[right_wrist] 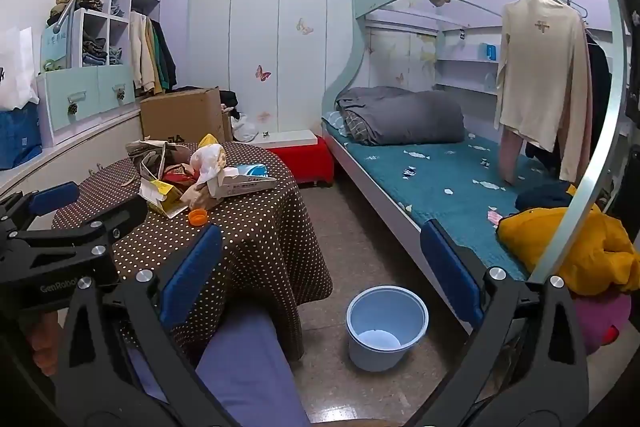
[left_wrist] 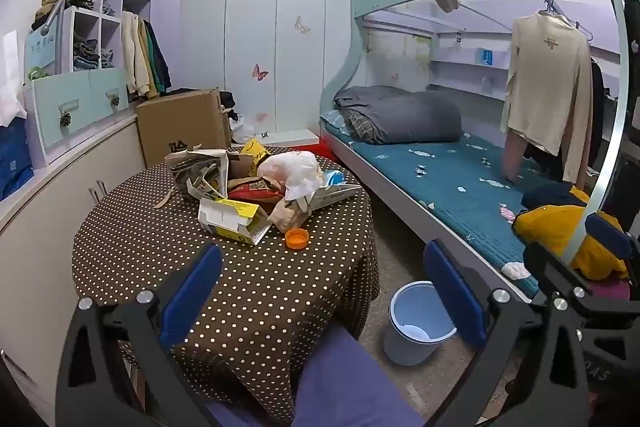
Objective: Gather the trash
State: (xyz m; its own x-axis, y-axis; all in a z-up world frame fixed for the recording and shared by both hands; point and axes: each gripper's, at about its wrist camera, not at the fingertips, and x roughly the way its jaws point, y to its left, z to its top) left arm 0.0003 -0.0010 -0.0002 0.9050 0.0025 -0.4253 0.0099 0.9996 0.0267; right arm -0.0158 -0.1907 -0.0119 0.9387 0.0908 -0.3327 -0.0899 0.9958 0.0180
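Note:
A heap of trash (left_wrist: pixel 256 187) lies on the round table with the brown dotted cloth (left_wrist: pixel 224 299): a torn carton, a yellow and white box (left_wrist: pixel 234 221), a white plastic bag (left_wrist: pixel 292 169), a red packet and an orange cap (left_wrist: pixel 297 239). The right wrist view shows the same heap (right_wrist: pixel 192 175) and cap (right_wrist: pixel 198 217). A pale blue bucket (left_wrist: pixel 418 323) (right_wrist: pixel 386 327) stands on the floor between table and bed. My left gripper (left_wrist: pixel 322 291) (right_wrist: pixel 88 205) is open over the table's near edge, holding nothing. My right gripper (right_wrist: pixel 320 267) (left_wrist: pixel 588 251) is open above the floor, also holding nothing.
A bunk bed (left_wrist: pixel 460 183) with a grey quilt and hanging clothes fills the right side. A cardboard box (left_wrist: pixel 184 125) and a red stool (right_wrist: pixel 304 159) stand beyond the table. Cabinets and shelves line the left wall. A person's trouser leg (right_wrist: pixel 244 367) lies below the grippers.

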